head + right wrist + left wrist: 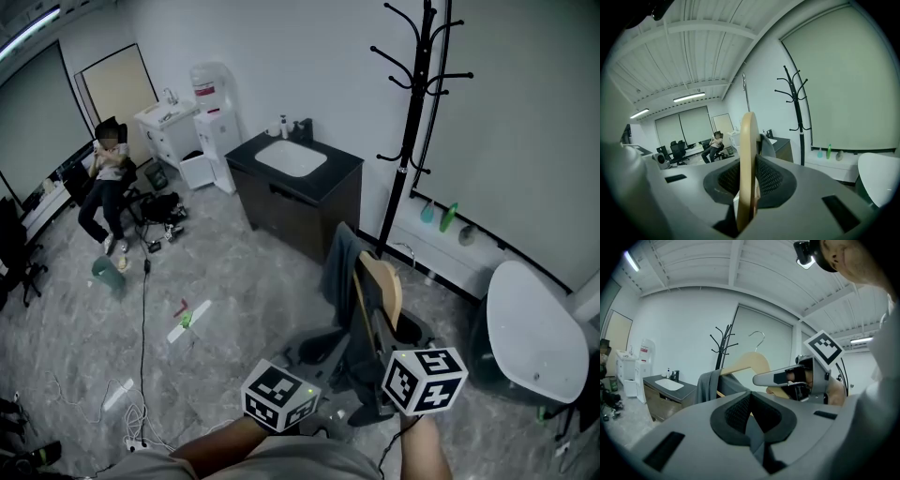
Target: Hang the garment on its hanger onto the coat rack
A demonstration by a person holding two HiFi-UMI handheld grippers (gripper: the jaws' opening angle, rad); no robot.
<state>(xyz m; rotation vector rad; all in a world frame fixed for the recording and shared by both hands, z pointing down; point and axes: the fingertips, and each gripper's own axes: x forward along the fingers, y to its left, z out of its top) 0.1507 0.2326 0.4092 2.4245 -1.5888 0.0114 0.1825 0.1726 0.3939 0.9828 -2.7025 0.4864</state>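
- Right tongs (746, 190) are clamped on the flat of the wooden hanger (748, 154), which is held edge-up.
- Left tongs (752, 427) are closed, seemingly pinching a fold of the grey garment (343, 267) draped on that hanger.
- Judgement: keep the right grip firm and lift high enough to clear a prong. The left should only steady the cloth.
- A white rounded top (534, 328) crowds the right side, and the sink cabinet (298, 178) stands to the left.
- The coat rack (419, 103) stands well apart by the wall, prongs bare, with open floor leading up to it.
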